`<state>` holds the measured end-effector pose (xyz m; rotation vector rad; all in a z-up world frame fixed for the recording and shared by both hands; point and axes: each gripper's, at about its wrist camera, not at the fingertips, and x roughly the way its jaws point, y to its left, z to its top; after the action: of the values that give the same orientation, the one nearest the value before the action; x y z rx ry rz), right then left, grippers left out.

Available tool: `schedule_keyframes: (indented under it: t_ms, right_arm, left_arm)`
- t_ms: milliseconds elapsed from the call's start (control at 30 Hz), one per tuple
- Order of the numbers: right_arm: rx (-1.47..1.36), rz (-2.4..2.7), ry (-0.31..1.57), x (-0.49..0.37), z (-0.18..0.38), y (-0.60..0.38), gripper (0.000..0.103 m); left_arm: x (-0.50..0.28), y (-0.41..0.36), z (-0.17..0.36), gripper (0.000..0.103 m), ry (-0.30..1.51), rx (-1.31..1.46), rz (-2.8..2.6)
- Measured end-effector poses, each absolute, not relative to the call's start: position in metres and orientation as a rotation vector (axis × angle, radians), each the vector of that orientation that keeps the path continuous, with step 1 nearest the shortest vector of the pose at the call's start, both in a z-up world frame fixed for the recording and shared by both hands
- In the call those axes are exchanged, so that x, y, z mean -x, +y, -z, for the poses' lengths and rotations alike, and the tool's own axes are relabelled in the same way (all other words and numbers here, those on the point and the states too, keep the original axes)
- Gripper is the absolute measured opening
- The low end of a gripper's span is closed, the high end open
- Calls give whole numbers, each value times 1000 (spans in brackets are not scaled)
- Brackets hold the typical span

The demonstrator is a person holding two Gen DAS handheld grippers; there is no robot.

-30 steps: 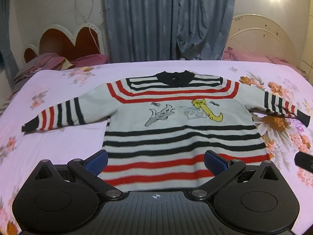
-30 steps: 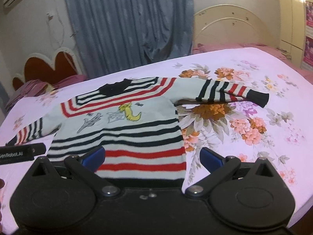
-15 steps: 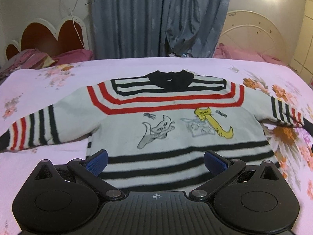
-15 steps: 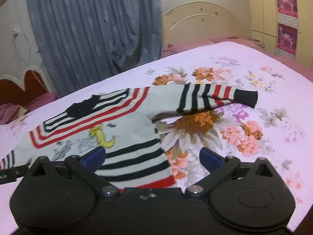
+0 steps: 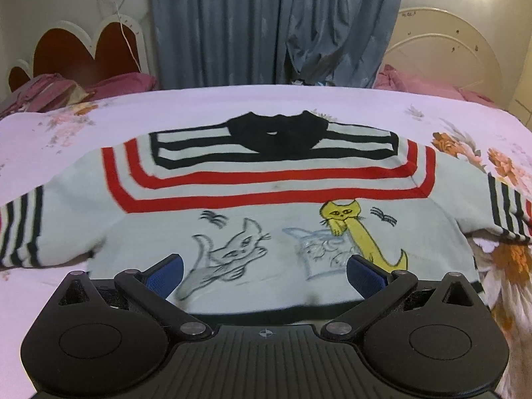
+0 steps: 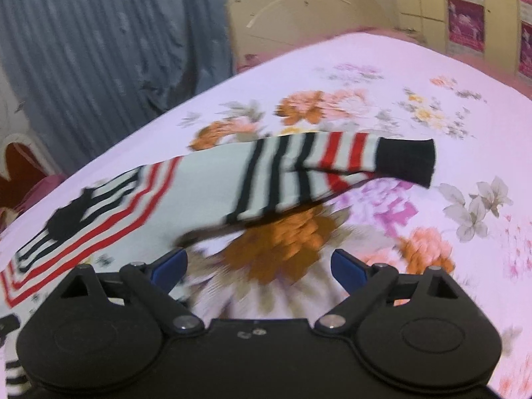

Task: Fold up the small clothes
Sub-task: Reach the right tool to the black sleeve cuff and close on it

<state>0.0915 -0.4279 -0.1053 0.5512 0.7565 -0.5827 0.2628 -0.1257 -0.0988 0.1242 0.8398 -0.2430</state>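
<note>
Both cameras look down along the bed [image 5: 232, 106] from close above. Left faces the sweater [image 5: 266, 219] chest; right faces its sleeve [image 6: 299, 173].

One sweater [image 5: 266, 199] (perhaps two claws).

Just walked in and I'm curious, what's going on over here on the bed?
A person holding a gripper in each hand is about to fold a small striped sweater that lies spread flat, face up, on a floral bedsheet. The left gripper is open above the sweater's chest, near the cat pictures. The right gripper, whose jaws have just been closing a little, is open with nothing between them, over the sheet just short of the outstretched sleeve. Nothing is gripped or folded yet.
</note>
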Motion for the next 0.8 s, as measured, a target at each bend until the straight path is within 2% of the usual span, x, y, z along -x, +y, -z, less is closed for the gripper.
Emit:
schedule_keyframes:
  t_ms: [333,533,633,733,767,800]
  right_arm:
    - [-684,697,737,-102,145,-518,90]
    - [-759,737,688,-109,161,-547,82]
    - [-787,768,654,-110,164,-560,73]
    - [-770,802,636,-115,166,-568,45]
    - [-758,816,632,-115,166,-570,32]
    - [-747,822,630,-116,166,-571,25]
  left_arm:
    - [-289,-149,119,103,850,-126,197]
    - [-299,-146,123,103,860,-131,161]
    - [-301,-143,123,103,855,-136,162]
    - [-303,-139,123,103,864,-134,160]
    - [-304,-137,123,103,869,-132,159]
    - [-304,-135,123,103,869,-130,158]
